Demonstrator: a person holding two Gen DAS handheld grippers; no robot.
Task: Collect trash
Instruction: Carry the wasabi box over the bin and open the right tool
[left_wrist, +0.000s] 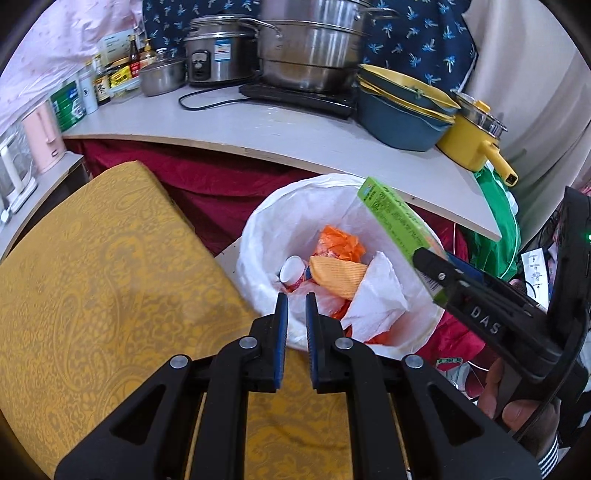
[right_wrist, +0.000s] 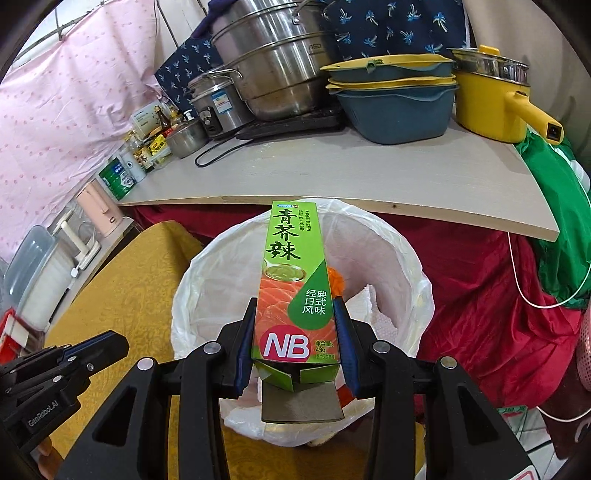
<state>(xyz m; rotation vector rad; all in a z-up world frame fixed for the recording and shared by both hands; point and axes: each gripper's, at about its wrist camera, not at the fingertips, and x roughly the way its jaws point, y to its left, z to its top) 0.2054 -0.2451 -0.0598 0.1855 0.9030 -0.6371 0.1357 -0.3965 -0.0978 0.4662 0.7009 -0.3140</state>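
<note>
A white-lined trash bin (left_wrist: 258, 221) (right_wrist: 192, 295) stands on the floor between a yellow-clothed table and a counter. Inside lie an orange wrapper (left_wrist: 338, 243), a paper cup (left_wrist: 291, 267), a yellow-orange cloth (left_wrist: 336, 277) and crumpled white paper (left_wrist: 376, 295). My right gripper (right_wrist: 295, 302) (left_wrist: 436, 269) is shut on a green wasabi box (right_wrist: 291, 266) (left_wrist: 395, 218), holding it over the bin's opening with its bottom flap hanging loose. My left gripper (left_wrist: 297, 295) (right_wrist: 118, 341) hovers at the bin's near rim, nearly closed with a narrow gap and nothing between its fingers.
The yellow patterned tablecloth (left_wrist: 92, 277) fills the left. Behind the bin, a grey counter (left_wrist: 258, 125) carries steel pots (left_wrist: 310, 48), a rice cooker (left_wrist: 218, 55), stacked blue basins (left_wrist: 399, 114), a yellow pot (left_wrist: 472, 144) and bottles (left_wrist: 103, 81). Red cloth (right_wrist: 480, 295) and a green bag (right_wrist: 554, 221) lie to the right.
</note>
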